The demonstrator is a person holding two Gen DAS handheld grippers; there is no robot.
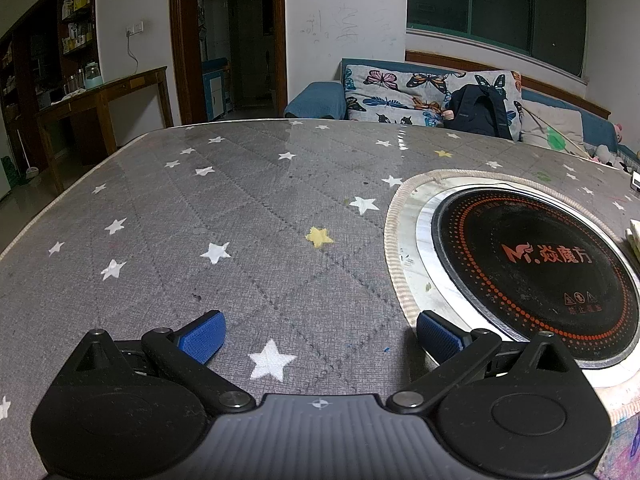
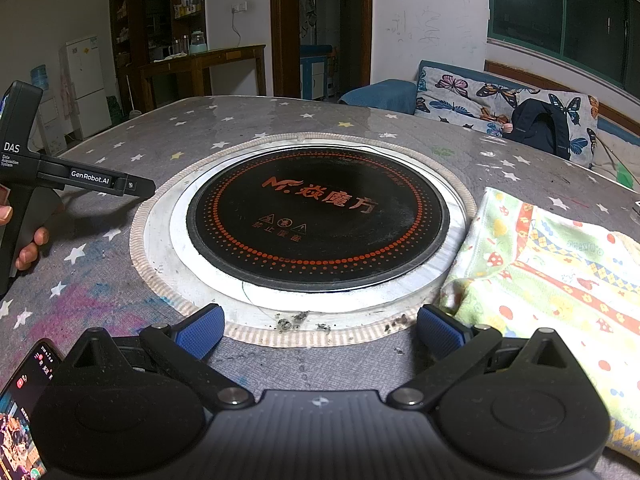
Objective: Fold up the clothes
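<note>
A pale green and yellow patterned garment [image 2: 560, 276] lies folded on the table at the right in the right wrist view; only its edge [image 1: 634, 236] shows in the left wrist view. My right gripper [image 2: 320, 332] is open just left of the garment, with its right blue pad [image 2: 438, 334] close to the cloth's corner and nothing between the fingers. My left gripper [image 1: 318, 336] is open over the grey star-print table cover [image 1: 240, 240], holding nothing. In the right wrist view the left gripper's body [image 2: 80, 178] is held by a hand [image 2: 30, 248] at the far left.
A round black induction cooktop [image 2: 316, 216] sits sunk in the table's middle, ringed by a metal and braided rim. A phone [image 2: 22, 412] lies at the near left. Behind the table are a sofa with a butterfly cushion [image 1: 420, 92] and a dark backpack [image 1: 480, 112].
</note>
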